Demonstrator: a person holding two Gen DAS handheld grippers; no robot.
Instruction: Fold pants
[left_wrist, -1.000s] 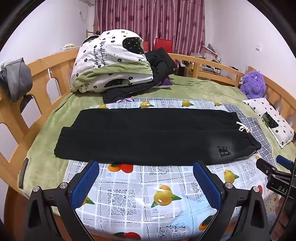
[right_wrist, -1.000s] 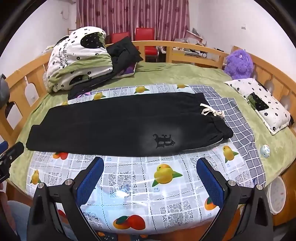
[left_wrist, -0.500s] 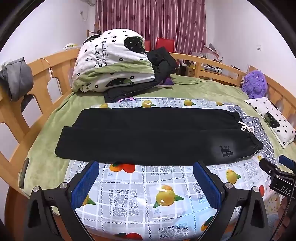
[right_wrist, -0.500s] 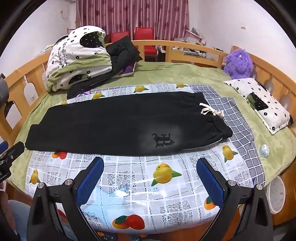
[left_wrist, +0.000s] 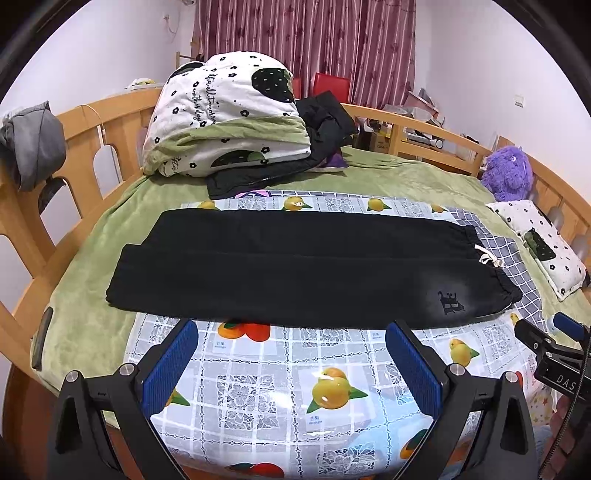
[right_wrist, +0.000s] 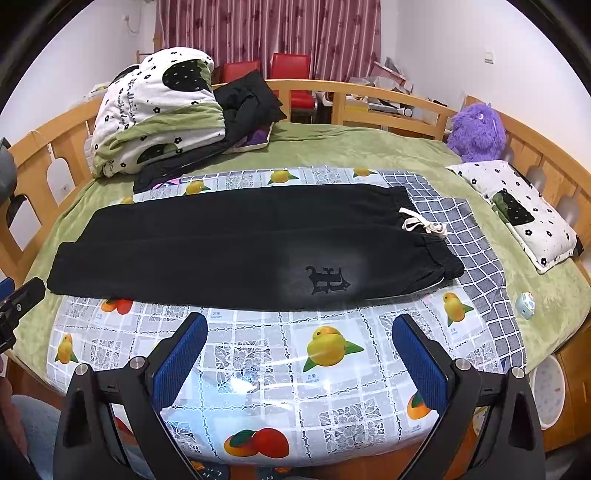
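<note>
**Black pants, laid flat on bed**

Pants (left_wrist: 295, 269) are spread lengthwise across the fruit-print cloth (left_wrist: 280, 387), waistband toward the bed's right edge, legs toward the left. Left gripper (left_wrist: 291, 354) and right gripper (right_wrist: 306, 347) are held above the near edge, fingers spread wide, nothing grasped.

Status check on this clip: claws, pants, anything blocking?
Left claw open, empty; right claw open, empty. Black pants flat on fruit-print cloth, untouched. Nothing in the way.
</note>
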